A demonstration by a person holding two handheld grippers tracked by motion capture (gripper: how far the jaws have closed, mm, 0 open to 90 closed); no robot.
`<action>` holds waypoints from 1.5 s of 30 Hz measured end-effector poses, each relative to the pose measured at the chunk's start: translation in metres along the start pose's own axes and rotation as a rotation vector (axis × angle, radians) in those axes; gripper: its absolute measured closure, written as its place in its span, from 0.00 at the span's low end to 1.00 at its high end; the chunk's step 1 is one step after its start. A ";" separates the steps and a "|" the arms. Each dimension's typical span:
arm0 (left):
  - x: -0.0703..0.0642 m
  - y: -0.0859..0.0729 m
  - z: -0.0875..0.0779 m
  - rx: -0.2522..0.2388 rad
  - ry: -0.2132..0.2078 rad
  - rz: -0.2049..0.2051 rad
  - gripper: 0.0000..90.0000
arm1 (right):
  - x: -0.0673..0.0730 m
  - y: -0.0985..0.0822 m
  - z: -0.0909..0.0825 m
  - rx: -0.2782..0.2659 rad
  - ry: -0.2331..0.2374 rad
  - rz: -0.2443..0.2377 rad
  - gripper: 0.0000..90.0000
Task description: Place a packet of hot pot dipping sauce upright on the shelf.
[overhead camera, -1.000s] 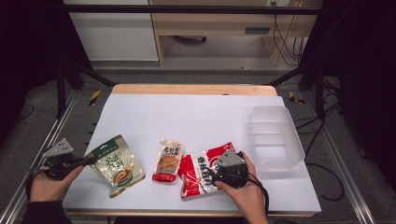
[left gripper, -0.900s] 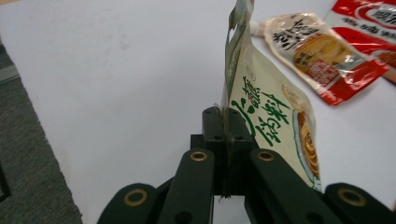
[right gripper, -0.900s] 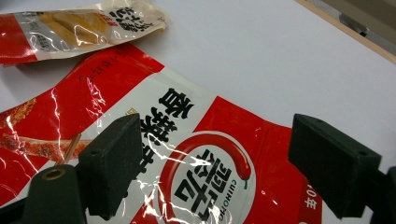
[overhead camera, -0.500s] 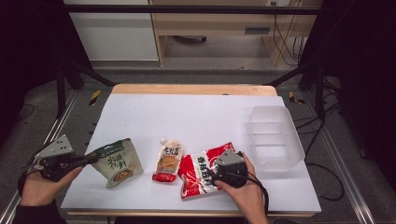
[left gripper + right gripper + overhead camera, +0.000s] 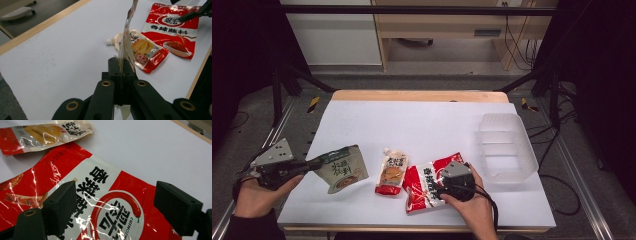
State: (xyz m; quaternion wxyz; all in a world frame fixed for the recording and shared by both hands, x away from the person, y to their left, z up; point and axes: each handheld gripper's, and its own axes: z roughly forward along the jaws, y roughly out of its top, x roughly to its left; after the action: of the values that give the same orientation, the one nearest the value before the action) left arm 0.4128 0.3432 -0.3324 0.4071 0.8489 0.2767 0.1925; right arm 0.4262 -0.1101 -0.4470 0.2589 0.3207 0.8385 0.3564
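Left gripper (image 5: 312,164), lower left, clenched on green pouch (image 5: 343,168); right gripper (image 5: 443,184) released over red packet (image 5: 424,186); clear tub (image 5: 506,145) empty, right.

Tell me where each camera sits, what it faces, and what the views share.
High view: above the near edge, facing down the table; both hands, both grippers.
Left gripper view: along shut jaws pinching the green pouch.
Right gripper view: between open jaws, over the red pouch.
Shared: red pouch and spout pouch.

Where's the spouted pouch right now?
In the high view the spouted pouch lies flat near the table's front edge, between the green pouch in the left gripper and the red packet.
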 end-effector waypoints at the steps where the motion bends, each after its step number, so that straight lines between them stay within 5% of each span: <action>1: 0.000 0.000 0.000 -0.001 0.008 0.007 1.00 | 0.001 0.000 0.000 0.001 0.002 0.002 0.21; 10: 0.002 -0.002 0.008 0.002 -0.011 0.017 1.00 | 0.010 0.008 -0.005 -0.050 0.044 -0.070 0.21; 25: 0.006 0.032 0.009 -0.051 -0.041 0.057 1.00 | -0.001 0.055 -0.010 0.038 0.179 -0.208 0.12; 28: 0.008 0.041 0.013 -0.043 -0.050 0.068 1.00 | -0.008 0.059 -0.010 0.060 0.179 -0.252 0.17; 35: 0.004 0.060 0.026 -0.003 -0.054 0.092 1.00 | -0.023 0.073 -0.013 0.101 0.195 -0.251 0.18; 45: -0.003 0.087 0.036 -0.019 -0.078 0.144 1.00 | -0.036 0.095 -0.018 0.148 0.204 -0.292 0.15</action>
State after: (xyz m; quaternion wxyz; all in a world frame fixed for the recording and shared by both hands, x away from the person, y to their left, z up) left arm 0.4580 0.2754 -0.2848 0.4105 0.8696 0.1970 0.1909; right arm 0.4713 -0.0926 -0.3565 0.1970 0.1761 0.9219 0.2834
